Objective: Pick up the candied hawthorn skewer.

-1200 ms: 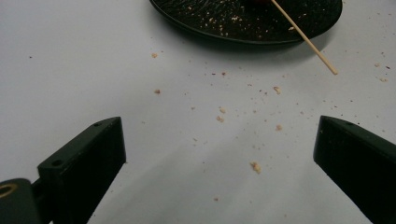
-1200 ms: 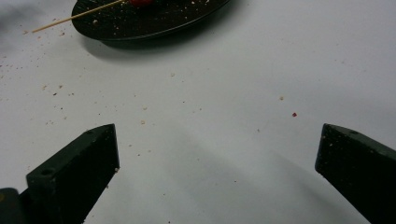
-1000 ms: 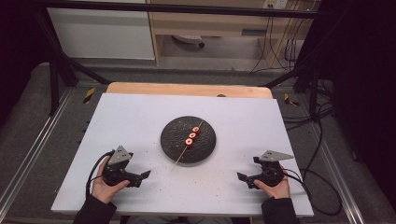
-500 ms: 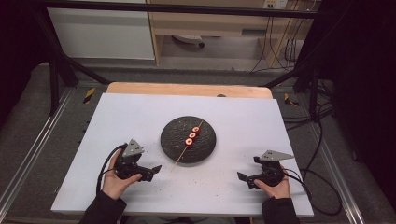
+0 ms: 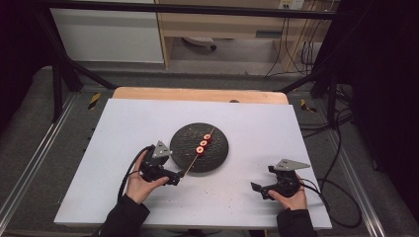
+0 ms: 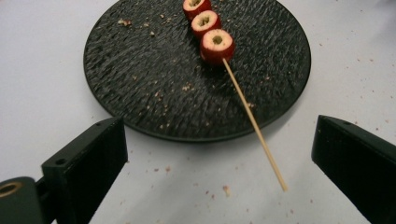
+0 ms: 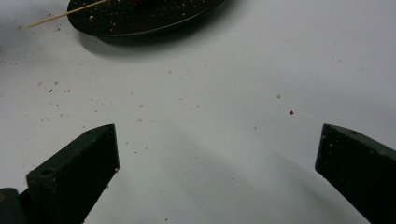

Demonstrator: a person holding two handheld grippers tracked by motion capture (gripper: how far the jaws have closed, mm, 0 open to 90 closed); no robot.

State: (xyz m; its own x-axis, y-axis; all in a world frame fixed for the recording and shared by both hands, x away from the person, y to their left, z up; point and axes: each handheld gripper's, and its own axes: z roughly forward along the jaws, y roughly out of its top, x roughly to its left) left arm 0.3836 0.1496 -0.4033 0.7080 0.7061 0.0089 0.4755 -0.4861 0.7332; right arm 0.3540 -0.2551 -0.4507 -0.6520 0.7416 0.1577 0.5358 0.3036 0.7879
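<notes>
A round black plate (image 5: 190, 143) (image 6: 154, 79) lies mid-table on the white board. Across it rests a thin wooden skewer (image 5: 190, 165) (image 6: 254, 126) carrying three red fruit slices (image 5: 203, 143) (image 6: 216, 44); its bare end sticks out over the plate's near-left rim. My left gripper (image 5: 174, 177) (image 6: 219, 168) is open just short of that bare end, its jaws wide on either side of the stick's tip, not touching it. My right gripper (image 5: 261, 188) (image 7: 217, 172) rests open near the front right, over bare board, apart from the plate (image 7: 140, 18).
The white board (image 5: 128, 123) is strewn with small crumbs near the plate. A wooden table edge (image 5: 197, 94) runs behind it. Cables (image 5: 341, 197) trail off the right side. Black frame posts stand at the back corners.
My left gripper has moved right and forward from the front left up to the skewer's bare end. The right gripper has stayed put.
</notes>
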